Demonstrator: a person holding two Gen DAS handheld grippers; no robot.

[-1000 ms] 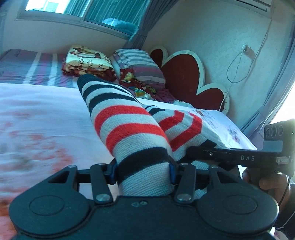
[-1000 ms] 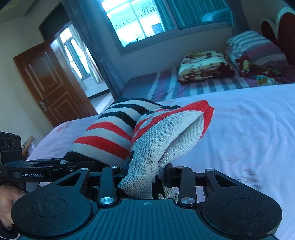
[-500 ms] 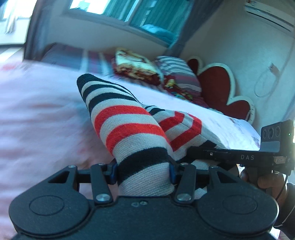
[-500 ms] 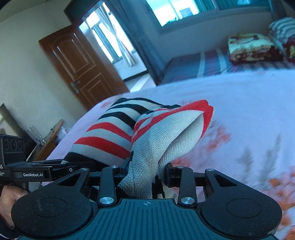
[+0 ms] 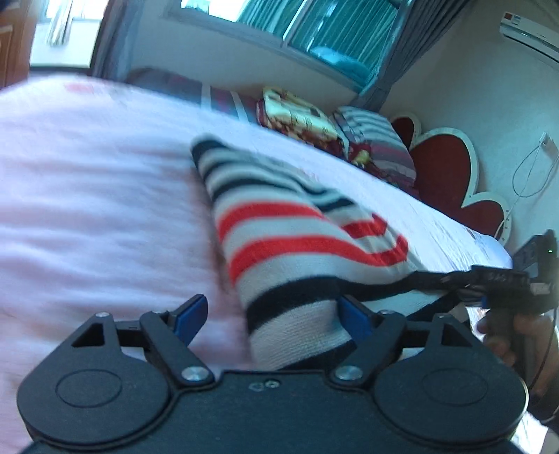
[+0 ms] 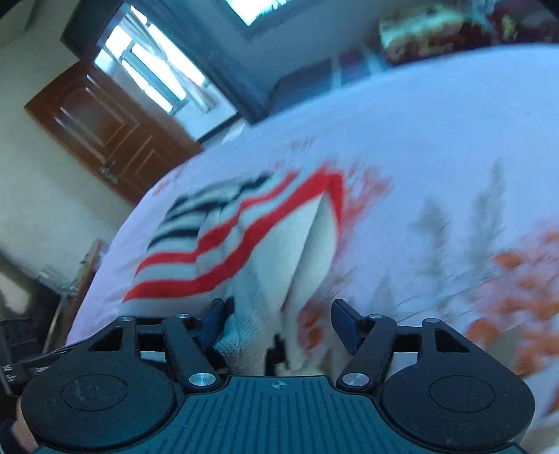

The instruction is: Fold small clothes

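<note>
Wide bed (image 5: 87,181) under a pale flowered sheet. At its head, a red heart-shaped headboard (image 5: 450,171) against a cream wall (image 5: 489,87). Beyond the bed, a bright window (image 5: 332,31) with teal curtains. Past its foot, a brown wooden door (image 6: 101,129).

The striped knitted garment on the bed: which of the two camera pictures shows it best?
The left wrist view. There the striped garment lies fairly sharp on the bed, its black, grey and red bands clear from end to end. The right wrist view shows the same garment smeared by motion blur, with only its red-edged fold easy to read.
</note>
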